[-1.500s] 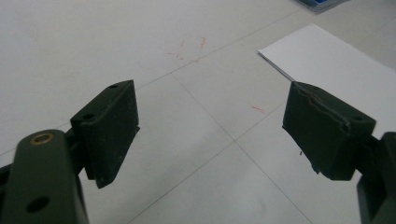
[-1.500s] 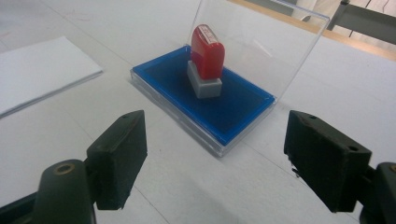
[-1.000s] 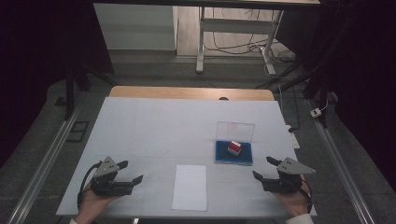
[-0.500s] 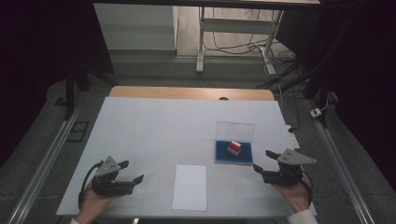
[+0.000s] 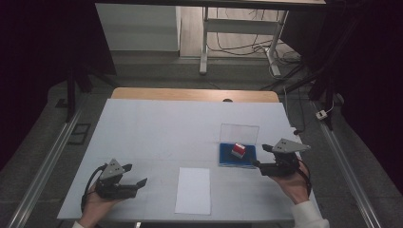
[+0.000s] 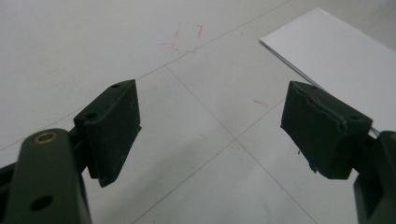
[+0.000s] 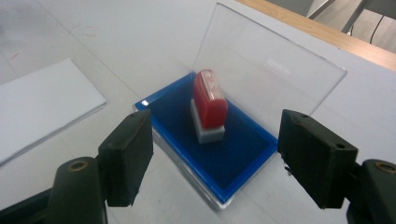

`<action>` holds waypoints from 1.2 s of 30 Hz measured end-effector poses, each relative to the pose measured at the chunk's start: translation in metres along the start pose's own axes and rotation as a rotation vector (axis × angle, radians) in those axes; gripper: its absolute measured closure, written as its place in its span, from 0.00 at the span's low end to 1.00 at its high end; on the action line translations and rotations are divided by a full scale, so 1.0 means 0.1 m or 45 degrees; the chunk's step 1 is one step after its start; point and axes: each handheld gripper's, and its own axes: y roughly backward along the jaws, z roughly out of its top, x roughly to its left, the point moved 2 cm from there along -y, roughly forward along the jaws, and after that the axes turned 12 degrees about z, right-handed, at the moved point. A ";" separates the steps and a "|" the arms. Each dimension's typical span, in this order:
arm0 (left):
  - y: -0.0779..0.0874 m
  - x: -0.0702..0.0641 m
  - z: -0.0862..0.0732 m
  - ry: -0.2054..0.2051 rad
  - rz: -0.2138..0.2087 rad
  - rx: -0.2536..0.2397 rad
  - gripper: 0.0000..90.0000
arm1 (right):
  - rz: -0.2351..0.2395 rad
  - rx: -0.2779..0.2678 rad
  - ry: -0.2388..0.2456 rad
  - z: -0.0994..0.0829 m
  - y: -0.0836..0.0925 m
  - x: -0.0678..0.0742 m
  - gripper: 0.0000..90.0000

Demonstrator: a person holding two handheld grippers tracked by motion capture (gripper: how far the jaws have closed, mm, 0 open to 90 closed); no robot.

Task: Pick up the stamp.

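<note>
A red stamp on a grey base (image 5: 238, 150) (image 7: 210, 106) stands upright on a blue ink pad (image 5: 237, 156) (image 7: 215, 149) whose clear lid (image 5: 239, 133) (image 7: 266, 65) is raised behind it. My right gripper (image 5: 260, 159) (image 7: 215, 161) is open just right of the pad, jaws pointing at it, nothing between them. A white sheet of paper (image 5: 193, 189) (image 6: 345, 70) (image 7: 39, 105) lies near the table's front edge. My left gripper (image 5: 137, 175) (image 6: 212, 133) rests open left of the paper, empty, over bare table.
The white table top (image 5: 161, 128) has a wooden strip (image 5: 195, 94) along its far edge. Faint red marks (image 6: 187, 39) show on the surface ahead of the left gripper. Metal rails (image 5: 43, 171) run along both sides on the floor.
My right gripper has moved forward and left, up beside the ink pad. The left gripper has stayed in place.
</note>
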 end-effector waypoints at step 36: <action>-0.04 -0.02 -0.02 -0.021 0.006 0.016 0.23 | 0.090 0.139 0.004 0.37 -0.61 -0.19 0.34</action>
